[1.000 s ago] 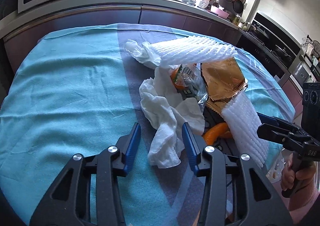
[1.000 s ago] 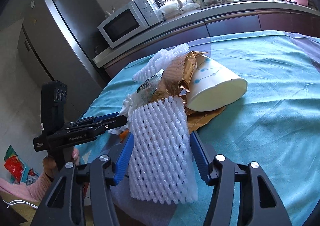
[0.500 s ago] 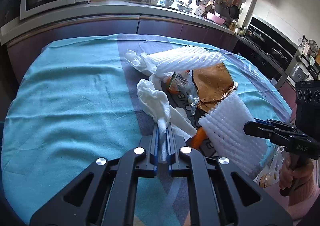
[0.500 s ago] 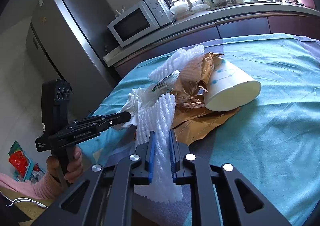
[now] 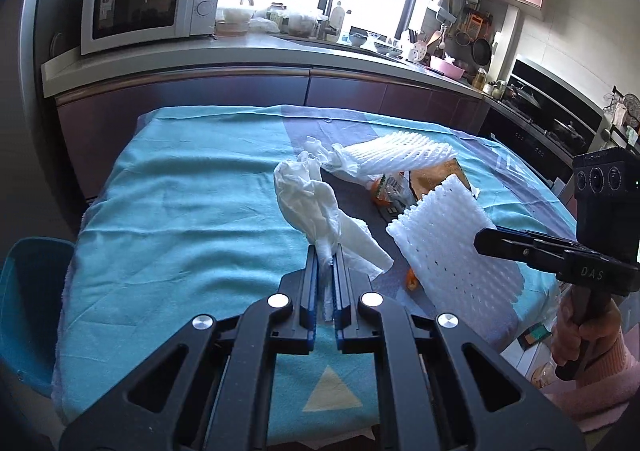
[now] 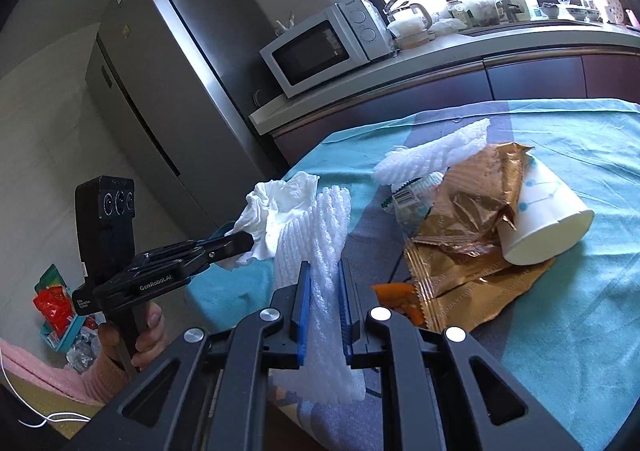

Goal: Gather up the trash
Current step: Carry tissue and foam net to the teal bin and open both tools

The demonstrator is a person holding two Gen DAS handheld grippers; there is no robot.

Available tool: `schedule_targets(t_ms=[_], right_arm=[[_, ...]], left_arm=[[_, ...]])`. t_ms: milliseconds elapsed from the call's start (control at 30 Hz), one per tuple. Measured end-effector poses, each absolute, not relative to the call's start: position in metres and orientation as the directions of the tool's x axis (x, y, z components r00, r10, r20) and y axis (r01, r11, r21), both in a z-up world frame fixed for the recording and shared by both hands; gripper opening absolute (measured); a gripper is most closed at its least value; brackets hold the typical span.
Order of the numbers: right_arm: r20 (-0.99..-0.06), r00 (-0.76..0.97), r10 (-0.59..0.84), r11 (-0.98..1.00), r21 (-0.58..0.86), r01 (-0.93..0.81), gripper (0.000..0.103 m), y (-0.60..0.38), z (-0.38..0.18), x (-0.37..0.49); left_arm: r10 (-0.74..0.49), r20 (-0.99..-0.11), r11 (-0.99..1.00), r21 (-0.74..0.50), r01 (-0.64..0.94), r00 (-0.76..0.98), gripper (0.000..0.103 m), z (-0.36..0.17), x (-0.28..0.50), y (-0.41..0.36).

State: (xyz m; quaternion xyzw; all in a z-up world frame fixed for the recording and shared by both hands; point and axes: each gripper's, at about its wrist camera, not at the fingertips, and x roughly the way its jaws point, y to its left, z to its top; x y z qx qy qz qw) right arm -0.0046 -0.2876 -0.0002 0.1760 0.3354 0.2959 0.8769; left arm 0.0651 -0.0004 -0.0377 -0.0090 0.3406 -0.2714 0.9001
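Trash: crumpled tissue (image 5: 316, 203) pinched in left hand-held gripper (image 5: 325, 263), foam net (image 6: 320, 251) clamped in right hand-held gripper (image 6: 323, 291), both above teal-clothed surface (image 5: 180, 219); microwave (image 5: 148, 7) beyond surface, on kitchen counter.

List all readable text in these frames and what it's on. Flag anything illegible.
"DAS": on the right gripper, seen from the left wrist.
"GenRoboLAI": on the side of the left gripper, seen from the right wrist.
White label under it: too small to read.
Microwave brand above its dials: blurred.
Snack wrapper with barcode: print unreadable.
Paper cup: pattern only, no words.
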Motion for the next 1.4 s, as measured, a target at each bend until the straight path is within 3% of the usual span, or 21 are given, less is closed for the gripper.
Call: schedule_targets(t_ms=[833,1400], right_arm=[[-0.467,0.461,0.754,0.656,0.507,-0.559,0.012,-0.200,0.007,0.045],[-0.481,0.349,0.804,0.575,0.481,-0.662,0.012,-0.149,0.013,0.090]], left_arm=[[-0.319,-0.563,0.948,-0.197,0.251,0.763,0.007,-0.017,0.035,0.126],[-0.136,-0.582,0.976,-0.218,0.007,0.802,0.007,-0.024,0.030,0.225]])
